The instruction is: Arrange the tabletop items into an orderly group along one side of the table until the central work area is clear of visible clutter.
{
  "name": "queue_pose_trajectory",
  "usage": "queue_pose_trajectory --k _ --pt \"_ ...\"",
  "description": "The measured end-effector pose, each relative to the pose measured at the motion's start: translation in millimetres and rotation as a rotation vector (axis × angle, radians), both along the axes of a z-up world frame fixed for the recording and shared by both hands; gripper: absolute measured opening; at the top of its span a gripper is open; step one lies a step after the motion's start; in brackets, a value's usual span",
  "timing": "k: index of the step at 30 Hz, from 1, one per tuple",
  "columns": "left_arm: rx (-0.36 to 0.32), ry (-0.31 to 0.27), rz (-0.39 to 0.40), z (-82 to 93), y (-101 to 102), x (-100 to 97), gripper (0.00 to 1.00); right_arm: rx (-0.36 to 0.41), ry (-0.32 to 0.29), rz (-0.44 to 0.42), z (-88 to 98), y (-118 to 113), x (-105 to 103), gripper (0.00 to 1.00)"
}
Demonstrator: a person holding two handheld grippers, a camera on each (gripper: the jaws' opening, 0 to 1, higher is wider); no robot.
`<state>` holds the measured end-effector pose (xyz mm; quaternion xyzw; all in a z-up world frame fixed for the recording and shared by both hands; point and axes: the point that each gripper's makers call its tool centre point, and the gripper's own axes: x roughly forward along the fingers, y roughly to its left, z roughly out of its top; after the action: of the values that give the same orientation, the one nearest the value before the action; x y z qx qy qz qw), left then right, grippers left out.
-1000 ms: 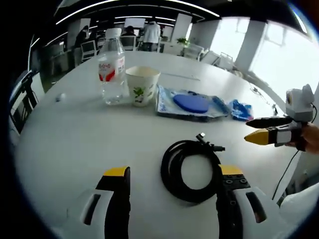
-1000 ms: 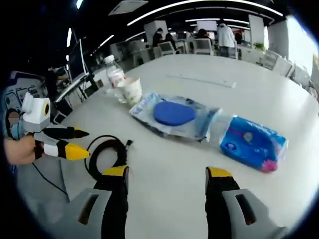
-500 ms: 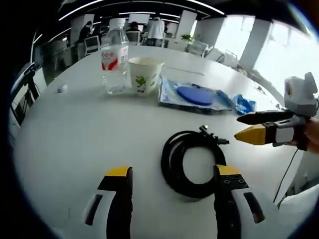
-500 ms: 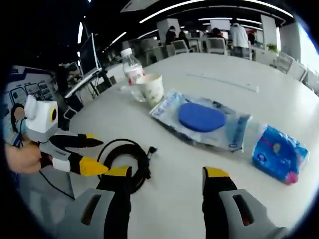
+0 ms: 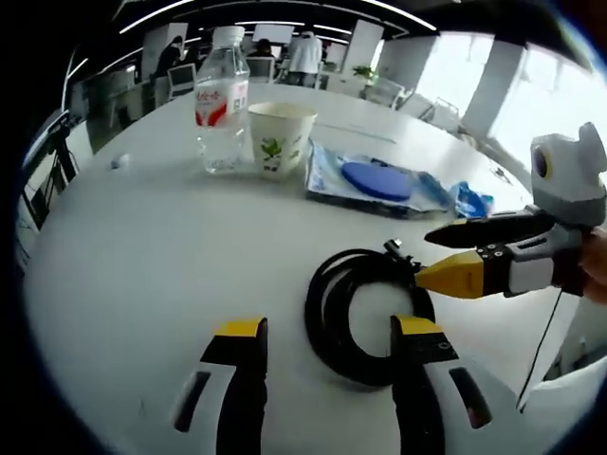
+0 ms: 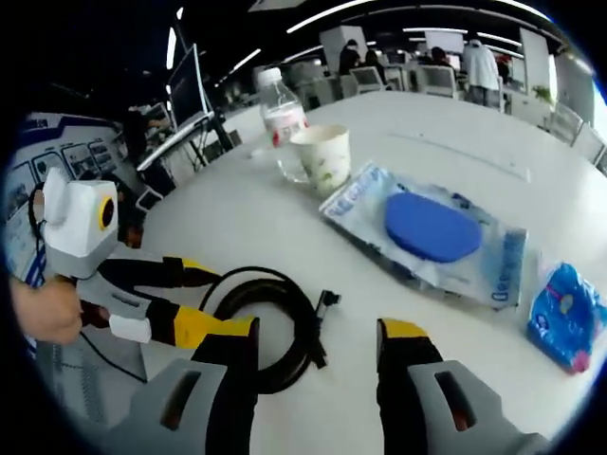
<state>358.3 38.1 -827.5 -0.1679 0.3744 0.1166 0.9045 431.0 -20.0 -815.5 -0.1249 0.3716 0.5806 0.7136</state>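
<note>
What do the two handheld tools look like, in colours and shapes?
The left tool has two black jaws with yellow tips on pale grey bodies with dark slots. The right tool is built alike. In the left gripper view it shows from the side: tapered black and yellow jaws, a white band, a thin dark cable hanging below.

- The table (image 5: 142,237) is white.
- The cable (image 5: 356,308) is black all over.
- The bottle (image 5: 223,100) is see-through, with a white cap and a red and white label.
- The paper cup (image 5: 281,139) is cream, with a green leaf picture on it.
- The clear bag (image 6: 432,237) has a dark blue round thing inside and blue marks on its edge.
- The tissue pack (image 6: 567,313) is bright blue with a little pink.
- The left gripper (image 5: 327,360) and the right gripper (image 6: 318,346) have yellow tips on black jaws and white bodies.
</note>
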Motion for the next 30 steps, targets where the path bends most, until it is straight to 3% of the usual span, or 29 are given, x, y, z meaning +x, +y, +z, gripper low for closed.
queue_pose_trajectory --k 17,24,26,30 --pt "0.019 0.018 -0.012 -2.0 1.3 0.1 0.23 -0.045 0.027 0.014 -14.0 4.5 -6.9 0.3" --pt "0.001 0.02 -0.021 -1.6 -2.7 0.9 0.14 -0.054 0.017 0.024 -17.2 5.0 -12.3 0.21" --pt "-0.009 0.02 -0.01 -1.2 -1.2 0.1 0.11 -0.086 -0.008 0.034 -20.7 1.8 -10.3 0.11" --pt "-0.035 0.017 0.002 0.0 0.3 -0.3 0.06 -0.092 0.003 0.035 -19.3 0.5 -13.0 0.1"
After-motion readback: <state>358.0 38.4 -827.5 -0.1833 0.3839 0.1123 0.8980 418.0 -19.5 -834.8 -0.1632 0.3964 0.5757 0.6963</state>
